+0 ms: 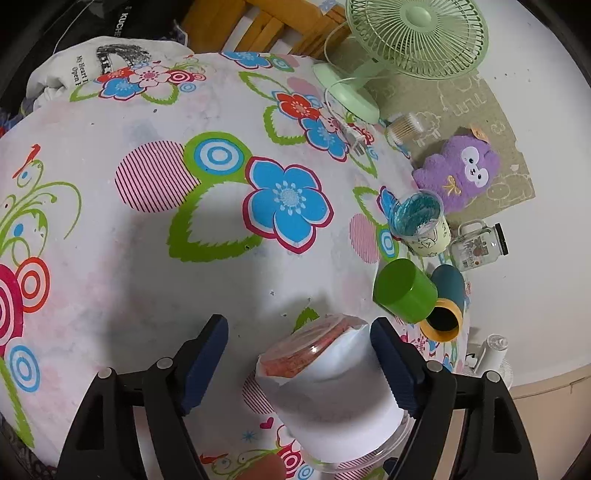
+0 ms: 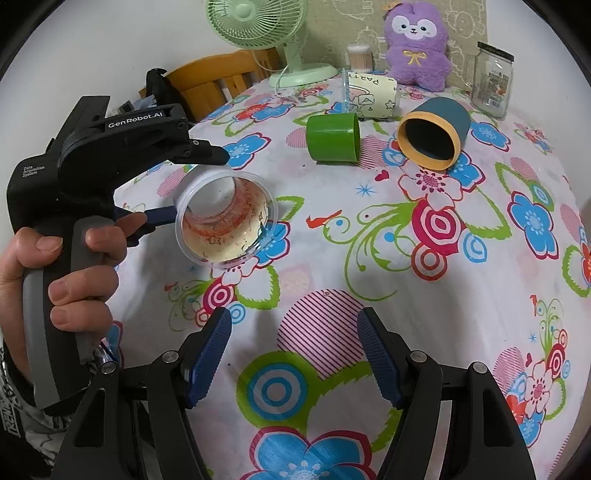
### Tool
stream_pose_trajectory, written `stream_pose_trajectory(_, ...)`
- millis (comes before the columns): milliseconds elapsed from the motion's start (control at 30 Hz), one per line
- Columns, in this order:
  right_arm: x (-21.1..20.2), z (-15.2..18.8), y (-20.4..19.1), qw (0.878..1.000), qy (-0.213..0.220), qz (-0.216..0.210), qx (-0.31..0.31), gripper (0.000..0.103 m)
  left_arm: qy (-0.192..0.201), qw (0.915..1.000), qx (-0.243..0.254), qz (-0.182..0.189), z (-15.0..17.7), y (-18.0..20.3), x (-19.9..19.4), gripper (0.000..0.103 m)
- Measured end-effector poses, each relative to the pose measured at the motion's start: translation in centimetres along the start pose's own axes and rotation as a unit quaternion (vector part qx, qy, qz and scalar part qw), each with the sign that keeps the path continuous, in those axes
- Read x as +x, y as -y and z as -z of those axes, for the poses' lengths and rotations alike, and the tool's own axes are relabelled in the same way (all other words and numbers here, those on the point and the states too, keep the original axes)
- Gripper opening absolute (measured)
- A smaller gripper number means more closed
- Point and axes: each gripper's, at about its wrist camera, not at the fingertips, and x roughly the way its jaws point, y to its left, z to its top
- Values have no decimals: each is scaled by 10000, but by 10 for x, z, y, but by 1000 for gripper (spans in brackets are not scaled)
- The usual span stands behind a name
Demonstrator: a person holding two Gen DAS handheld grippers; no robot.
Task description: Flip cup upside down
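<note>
A clear plastic cup with a white sleeve and orange-red bottom [image 1: 332,391] lies between my left gripper's fingers [image 1: 299,365], nearer the right finger. The jaws stand wide and the left pad is well apart from it. In the right wrist view the same cup [image 2: 225,218] is off the table, mouth tilted toward the camera, with the left gripper [image 2: 184,184] around it; one finger rests on its rim. My right gripper [image 2: 295,350] is open and empty over the flowered tablecloth [image 2: 406,258].
A green cup [image 2: 332,136], a blue-and-yellow cup [image 2: 436,136] and a clear cup with a yellow sleeve [image 2: 373,96] lie on their sides at the back. A glass jar [image 2: 493,79], purple plush [image 2: 417,44], cotton swab box [image 2: 358,55] and green fan [image 2: 258,22] stand behind.
</note>
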Motion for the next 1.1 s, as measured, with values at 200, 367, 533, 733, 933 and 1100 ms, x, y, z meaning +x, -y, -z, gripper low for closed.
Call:
stream_pose_trajectory(200,-2,2,3,10000,29,20,24,73,68,9995,284,110,1,10,-1,56)
stream_pose_trajectory(367,-4,2,5,9998,95,145,12,73,254,9979,556,-192,5,17,-7,59)
stream_pose_trajectory(533,-10,-2,10,9975,407,581,65,73,509,9951,483,-703,4,7,-15,95)
stream_pose_trajectory(733,-29,-8,31,9825,1127,1306,698,73,539,9958,303,-676,14,3,-22,103)
stream_pose_trajectory(933,-35,-2,48,9590,1411,2042,1367,73,501,9961,206,-695,19,10,-12,103)
stream_pose_trajectory(1100,-33,4,48,9500,1440,2380,1419,73,607,9945,297,-804,21,16,-10,103)
